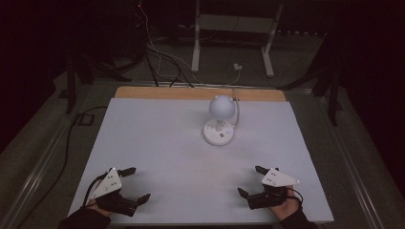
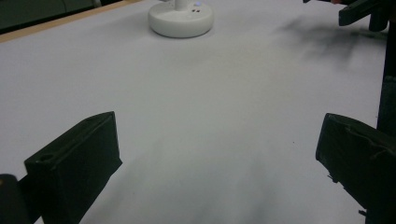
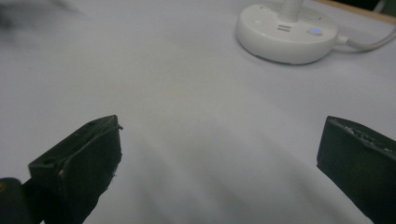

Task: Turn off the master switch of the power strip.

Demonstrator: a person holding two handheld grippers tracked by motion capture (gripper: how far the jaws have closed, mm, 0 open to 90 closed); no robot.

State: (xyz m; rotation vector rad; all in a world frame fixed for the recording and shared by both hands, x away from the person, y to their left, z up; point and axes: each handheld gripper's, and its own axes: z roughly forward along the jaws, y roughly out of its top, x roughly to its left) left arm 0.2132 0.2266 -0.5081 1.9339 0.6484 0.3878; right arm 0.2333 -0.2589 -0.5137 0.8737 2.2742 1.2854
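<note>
A dim lab: white test table (image 1: 157, 143), floor cables (image 1: 162, 57), metal stand (image 1: 234, 24).

No text, label, brand or number can be read anywhere. The only signs are on the round white plastic base of the small desk lamp (image 3: 286, 33), ahead of the jaws in the right gripper view: a small lit blue dot (image 3: 316, 31) and two short dark slots (image 3: 283, 28), both unlettered.

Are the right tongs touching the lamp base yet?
Apart. The high view shows bare white table between the right tongs and the lamp base; the jaws stand open.
</note>
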